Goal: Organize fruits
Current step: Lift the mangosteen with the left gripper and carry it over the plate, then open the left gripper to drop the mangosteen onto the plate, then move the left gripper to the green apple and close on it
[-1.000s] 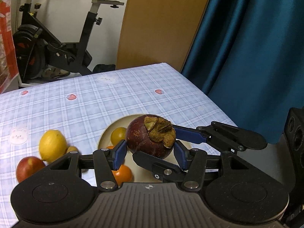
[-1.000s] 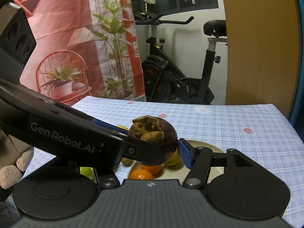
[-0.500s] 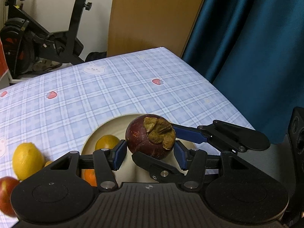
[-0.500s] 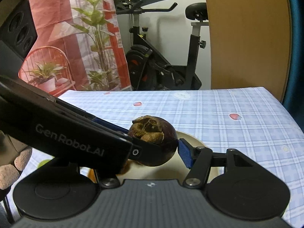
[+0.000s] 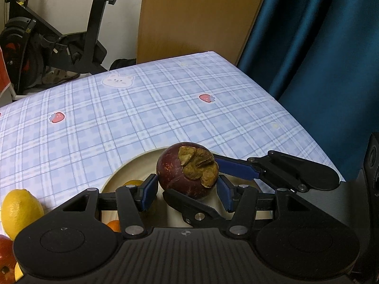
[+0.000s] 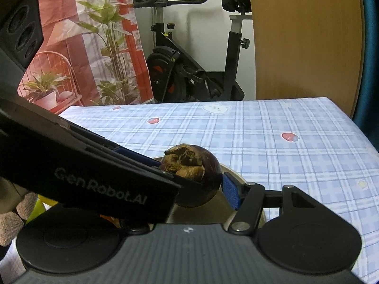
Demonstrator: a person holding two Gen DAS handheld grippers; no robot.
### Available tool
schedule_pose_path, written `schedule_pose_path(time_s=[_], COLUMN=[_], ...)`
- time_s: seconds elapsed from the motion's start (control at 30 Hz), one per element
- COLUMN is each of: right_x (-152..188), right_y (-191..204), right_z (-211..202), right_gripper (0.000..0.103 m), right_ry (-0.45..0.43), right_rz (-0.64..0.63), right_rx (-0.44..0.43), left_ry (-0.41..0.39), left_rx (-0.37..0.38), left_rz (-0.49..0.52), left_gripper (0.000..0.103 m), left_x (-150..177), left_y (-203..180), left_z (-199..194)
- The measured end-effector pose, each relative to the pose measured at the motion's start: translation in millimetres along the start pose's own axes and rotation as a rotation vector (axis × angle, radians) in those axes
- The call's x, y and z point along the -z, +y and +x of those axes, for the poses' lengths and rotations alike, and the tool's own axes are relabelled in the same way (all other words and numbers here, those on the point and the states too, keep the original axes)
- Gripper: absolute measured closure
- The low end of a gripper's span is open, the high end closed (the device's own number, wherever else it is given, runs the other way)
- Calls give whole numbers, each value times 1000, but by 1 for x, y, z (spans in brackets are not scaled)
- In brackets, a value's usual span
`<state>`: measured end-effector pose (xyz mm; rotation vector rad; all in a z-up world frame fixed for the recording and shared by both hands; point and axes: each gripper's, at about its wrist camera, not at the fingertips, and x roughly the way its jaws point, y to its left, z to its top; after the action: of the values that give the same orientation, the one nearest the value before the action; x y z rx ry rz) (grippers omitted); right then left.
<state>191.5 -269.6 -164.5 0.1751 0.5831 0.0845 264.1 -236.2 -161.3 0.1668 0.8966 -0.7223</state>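
A dark purple mangosteen point(image 5: 175, 172) with a dry brown cap hangs just over a beige plate point(image 5: 132, 168). My left gripper point(image 5: 187, 190) is shut on it, a blue pad pressing each side. My right gripper point(image 6: 197, 189) grips the same fruit crosswise. In the left wrist view one of its fingers point(image 5: 236, 168) lies behind the fruit and the other under it. In the right wrist view the mangosteen point(image 6: 208, 177) touches the right blue pad, and the left gripper's body hides the other finger. The plate point(image 6: 234, 174) holds a yellow-orange fruit point(image 5: 133, 182) and an orange point(image 5: 113, 224).
A lemon point(image 5: 21, 209) and a red apple point(image 5: 6, 255) lie on the blue checked tablecloth point(image 5: 142, 118) left of the plate. A blue curtain point(image 5: 319, 59) hangs past the table's right edge. An exercise bike point(image 6: 189, 71) stands behind the table. A gloved hand point(image 6: 11, 217) shows at the left.
Both grippers have moved forward and down together with the mangosteen, closer over the plate. The lemon and apple have slid toward the left edge of the left wrist view. The grips look unchanged.
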Motion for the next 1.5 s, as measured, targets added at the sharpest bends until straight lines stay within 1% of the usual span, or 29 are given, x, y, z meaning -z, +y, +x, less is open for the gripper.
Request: schedule_pose_path(time_s=[0.17,0.27,0.4,0.57,0.87,1.07,1.2,1.33,1.5], right_x=[0,2,3,2,0,3,5,3,1], right_y=[-2,-1,0,2,9,22,32,45,68], right_z=[5,9,10,8,-16,-31,-35,-36,-36], right_gripper=[41,41,41,40,40,40,40,40,40], right_ry=[0,18,11,19,2,-11,-13,-18,-30], right_rz=[13,7,3,9,11,12,21,19,-10], right_rx=[9,17,23,41,39,22,-1,-25,-66], left_ry=[-6,-8,-36,-65,-136,-171,-173,-180,-185], left_rx=[-5,-15,-25,-30,-28,-75,-99,-131,-148], left_rz=[-5,5,21,15,-25,-41,-66,-79,-102], left_gripper=[47,48,48,48,48,48,48,48,47], left_x=[-2,-2,-1,-1,10,30,42,52,64], left_y=[-1,-1,-3,-1,19,47,68,86,106], left_z=[4,7,4,-9,-53,-95,-120,-140,-161])
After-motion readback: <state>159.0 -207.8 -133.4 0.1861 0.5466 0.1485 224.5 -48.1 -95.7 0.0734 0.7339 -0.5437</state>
